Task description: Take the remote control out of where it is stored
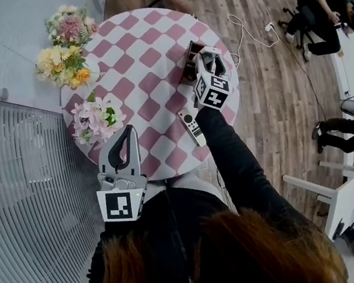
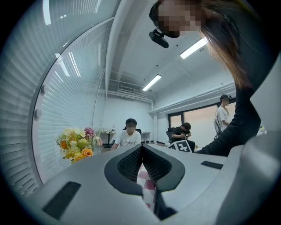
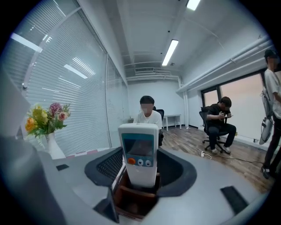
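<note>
A white remote control with a small screen and an orange button stands upright in a brown wooden holder. My right gripper has a jaw on each side of it and is shut on the remote control. In the head view this gripper hangs over the holder at the far right of the round checked table. A second white remote lies flat on the cloth nearer me. My left gripper hovers at the table's near left edge, shut and empty.
Two flower bouquets stand on the table's left side, a yellow and pink one at the back and a pale pink one nearer. A window with blinds is on the left. People sit on chairs beyond the table, and a cable lies on the wooden floor.
</note>
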A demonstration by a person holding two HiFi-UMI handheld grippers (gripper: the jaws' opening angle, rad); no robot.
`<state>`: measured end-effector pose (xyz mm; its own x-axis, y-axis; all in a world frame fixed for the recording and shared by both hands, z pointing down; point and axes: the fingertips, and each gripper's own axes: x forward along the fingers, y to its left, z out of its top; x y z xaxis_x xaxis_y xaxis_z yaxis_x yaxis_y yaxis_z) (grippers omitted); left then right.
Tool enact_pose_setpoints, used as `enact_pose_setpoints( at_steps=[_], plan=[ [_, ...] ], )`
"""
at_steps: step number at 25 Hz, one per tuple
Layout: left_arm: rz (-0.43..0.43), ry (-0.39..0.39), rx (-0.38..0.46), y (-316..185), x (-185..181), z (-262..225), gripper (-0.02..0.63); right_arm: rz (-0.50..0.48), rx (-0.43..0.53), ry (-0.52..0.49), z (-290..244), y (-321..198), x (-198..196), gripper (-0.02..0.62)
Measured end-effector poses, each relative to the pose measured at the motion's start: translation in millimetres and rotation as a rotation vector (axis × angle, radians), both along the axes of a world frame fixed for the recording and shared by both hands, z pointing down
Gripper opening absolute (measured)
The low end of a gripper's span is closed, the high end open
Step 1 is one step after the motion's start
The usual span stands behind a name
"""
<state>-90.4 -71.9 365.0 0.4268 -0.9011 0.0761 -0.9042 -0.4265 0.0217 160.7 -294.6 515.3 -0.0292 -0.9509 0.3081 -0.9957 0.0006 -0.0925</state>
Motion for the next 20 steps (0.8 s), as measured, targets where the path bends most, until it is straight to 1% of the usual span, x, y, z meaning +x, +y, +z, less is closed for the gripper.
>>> enact_pose_setpoints(
  at_steps=[4,10,15,20],
  plan=[
    [0.016,0.002,0.000,-1,4,0,0.009,-0.034,0.044,0.016,-21,7,-1,0.249],
    [0.033,0.010,0.010,0,12,-2,0.009,-0.071,0.082,-0.001,-51,22,-3,0.249],
    [0.036,0.018,0.013,-2,14,-4,0.009,-0.132,0.070,-0.013,-58,44,-16,0.249],
    [0.048,0.025,0.019,-2,20,-4,0.009,-0.227,0.024,0.022,-56,67,-30,0.249]
  ],
)
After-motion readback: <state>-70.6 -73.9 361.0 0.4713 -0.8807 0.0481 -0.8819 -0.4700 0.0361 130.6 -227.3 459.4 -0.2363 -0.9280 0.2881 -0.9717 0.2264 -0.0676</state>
